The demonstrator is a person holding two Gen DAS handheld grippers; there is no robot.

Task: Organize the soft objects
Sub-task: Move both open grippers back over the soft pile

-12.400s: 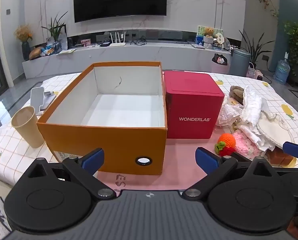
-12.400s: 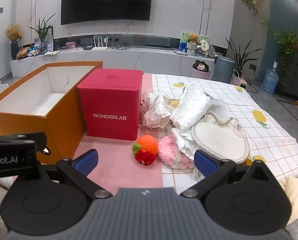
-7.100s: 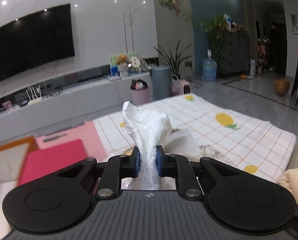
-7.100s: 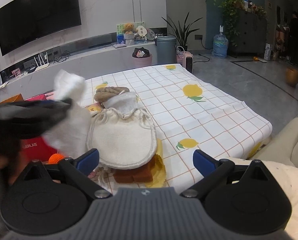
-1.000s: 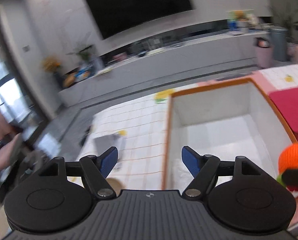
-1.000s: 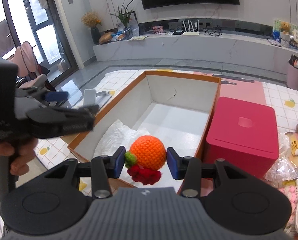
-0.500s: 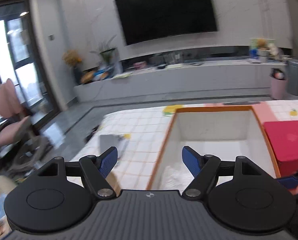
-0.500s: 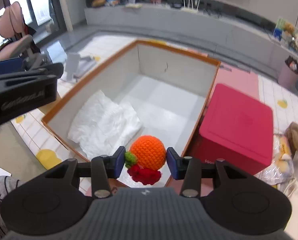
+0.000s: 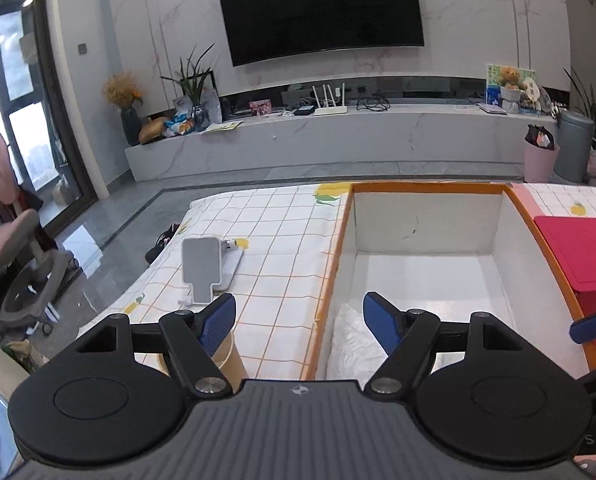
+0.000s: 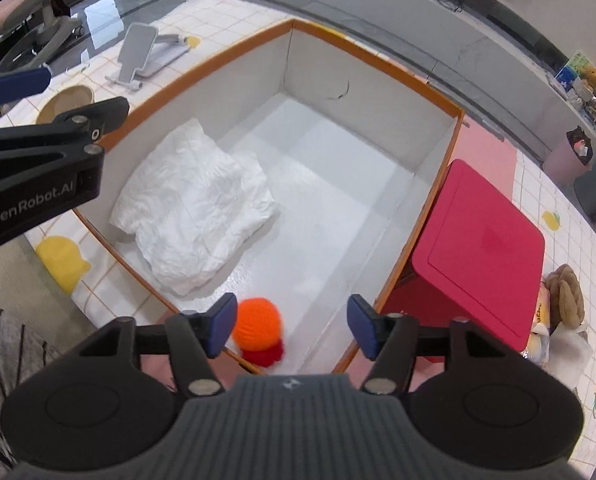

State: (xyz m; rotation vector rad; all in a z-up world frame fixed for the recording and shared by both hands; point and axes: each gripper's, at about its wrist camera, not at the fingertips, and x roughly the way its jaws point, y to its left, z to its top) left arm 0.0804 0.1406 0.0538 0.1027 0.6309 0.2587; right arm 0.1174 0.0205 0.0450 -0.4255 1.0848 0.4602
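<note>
The big orange box [image 10: 380, 62] with a white inside lies below my right gripper [image 10: 292, 324], whose jaws are opening. An orange and red knitted toy [image 10: 258, 330] is free of the pads, blurred, just above the box's near corner. A crumpled white cloth [image 10: 196, 204] lies in the box's left end. In the left wrist view my left gripper [image 9: 300, 326] stands open and empty over the box's left wall [image 9: 332, 264], with the white cloth [image 9: 352, 344] just beyond its right pad.
A red lidded box [image 10: 474, 256] stands right of the orange box. A phone stand [image 9: 206, 268] and a paper cup [image 9: 228, 360] sit on the checked tablecloth at the left. More soft items [image 10: 564, 292] lie at the far right.
My right gripper has tipped down over the box and its jaws have spread, letting go of the knitted toy, which has dropped out from between the pads. The left gripper's view has rolled slightly.
</note>
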